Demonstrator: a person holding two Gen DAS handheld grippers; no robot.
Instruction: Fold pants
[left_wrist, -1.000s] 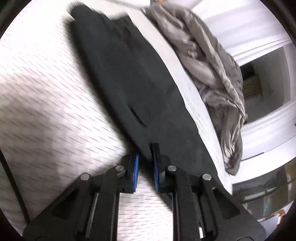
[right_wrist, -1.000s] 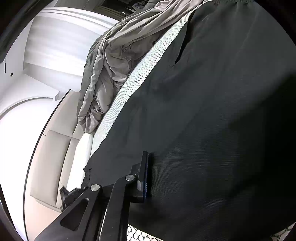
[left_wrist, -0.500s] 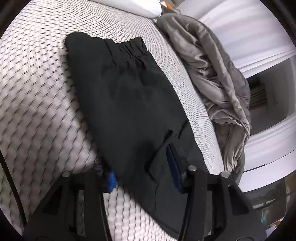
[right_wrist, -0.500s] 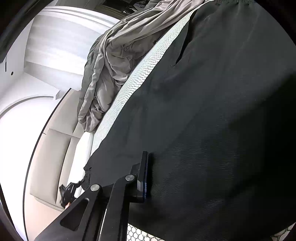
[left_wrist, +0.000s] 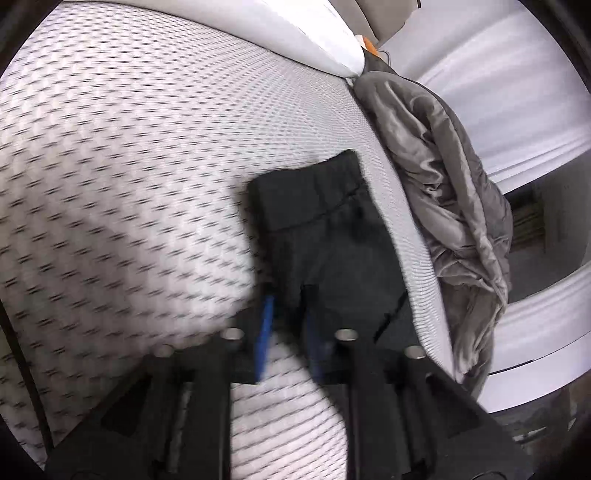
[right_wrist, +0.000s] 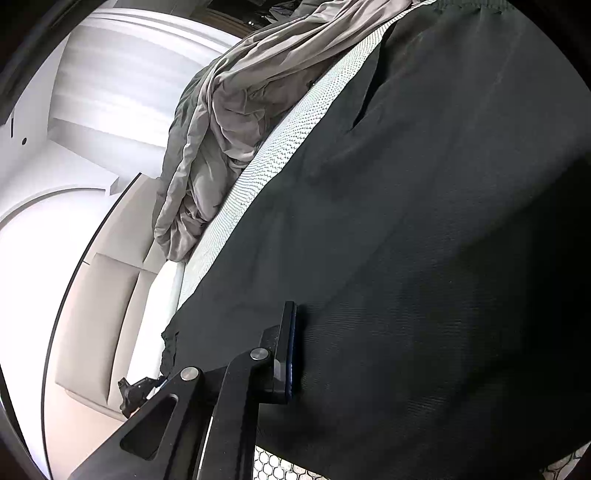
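Black pants (left_wrist: 328, 243) lie on a white honeycomb-patterned mattress (left_wrist: 129, 177), waistband at the far end. My left gripper (left_wrist: 288, 325) sits at the near edge of the pants, its blue-padded jaws a little apart with black cloth between them; the view is blurred. In the right wrist view the pants (right_wrist: 424, 240) fill most of the frame. My right gripper (right_wrist: 295, 350) shows only its left finger (right_wrist: 286, 354), pressed against the cloth; the other finger is hidden under the fabric.
A crumpled grey blanket (left_wrist: 454, 206) lies along the mattress edge right of the pants; it also shows in the right wrist view (right_wrist: 240, 110). A white pillow (left_wrist: 314, 40) is at the far end. Beige upholstered panels (right_wrist: 103, 295) lie beyond the mattress edge.
The left gripper opened, slid forward along the pants toward the waistband, then narrowed its jaws on the cloth. The right gripper has not moved.
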